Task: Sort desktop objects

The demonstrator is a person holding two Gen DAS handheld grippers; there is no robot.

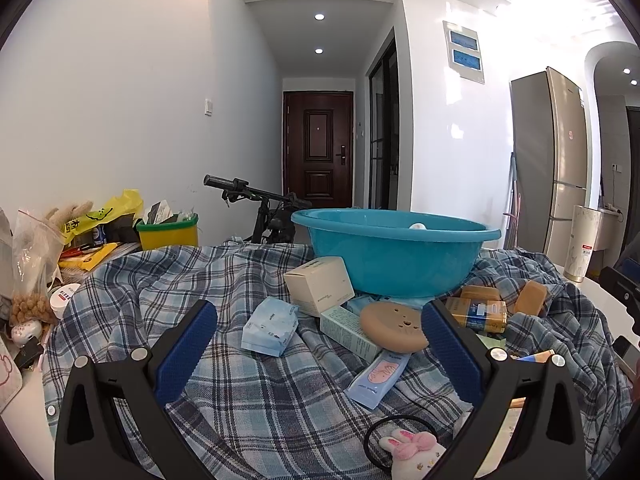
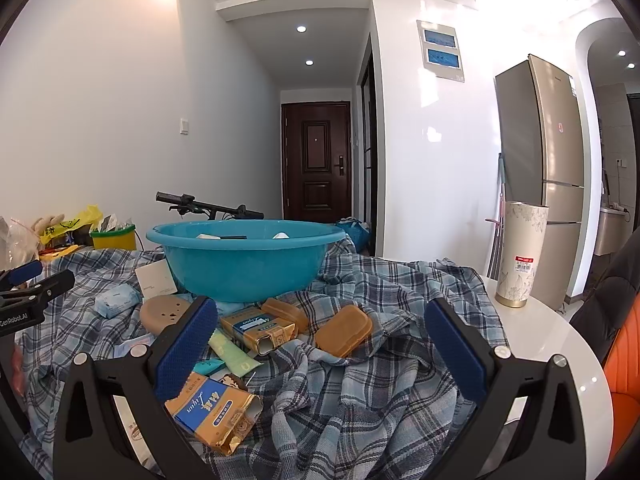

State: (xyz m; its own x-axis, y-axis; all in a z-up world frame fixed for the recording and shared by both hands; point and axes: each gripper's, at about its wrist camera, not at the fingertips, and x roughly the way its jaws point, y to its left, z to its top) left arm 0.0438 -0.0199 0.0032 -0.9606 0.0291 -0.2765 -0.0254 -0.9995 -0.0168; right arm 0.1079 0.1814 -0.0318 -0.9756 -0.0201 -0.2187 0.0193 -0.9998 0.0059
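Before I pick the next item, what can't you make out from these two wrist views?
- Basin contents: both views, its rim hides all but a few white tops.
- Green tube: right wrist view, a gripper finger covers its end.
- Bunny hair tie: left wrist view, cut by the bottom edge.

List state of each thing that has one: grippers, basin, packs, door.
left gripper: open, empty
right gripper: open, empty
teal basin: upright, a few items inside
near gold pack: lying flat, end torn open
far gold pack: lying flat, end open
brown door: closed
patterned tumbler: upright
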